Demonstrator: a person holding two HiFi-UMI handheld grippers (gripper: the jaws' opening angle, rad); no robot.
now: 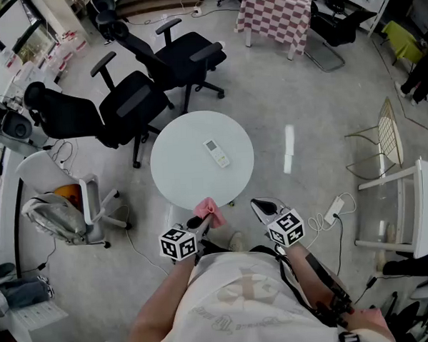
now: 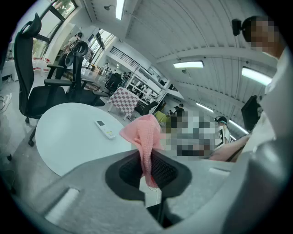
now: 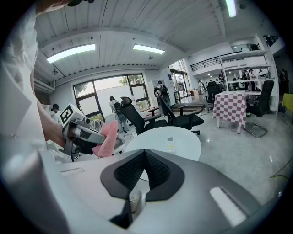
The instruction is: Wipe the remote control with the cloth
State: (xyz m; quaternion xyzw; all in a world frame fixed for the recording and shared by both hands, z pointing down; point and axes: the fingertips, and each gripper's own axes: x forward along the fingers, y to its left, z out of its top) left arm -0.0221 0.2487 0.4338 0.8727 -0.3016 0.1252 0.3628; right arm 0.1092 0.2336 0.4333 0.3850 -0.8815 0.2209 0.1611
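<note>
**Head view.** The remote control [image 1: 216,153] lies alone near the middle of the round worktop [image 1: 173,177], well apart from the pink cloth [image 1: 210,212] held at the near edge.

**Left gripper view.** The left claw [image 2: 147,171] is clenched on the cloth, whose free end stands up in a loose fold. We judge this fold should be laid flat on the remote before stroking.

**Right gripper view.** The right claw [image 3: 143,170] is clenched on nothing. We would press it on one end of the remote to stop it sliding.

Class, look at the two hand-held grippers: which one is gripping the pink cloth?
The left hand-held gripper: its jaws pinch the pink cloth. The right hand-held gripper is shut with nothing between its jaws.
</note>
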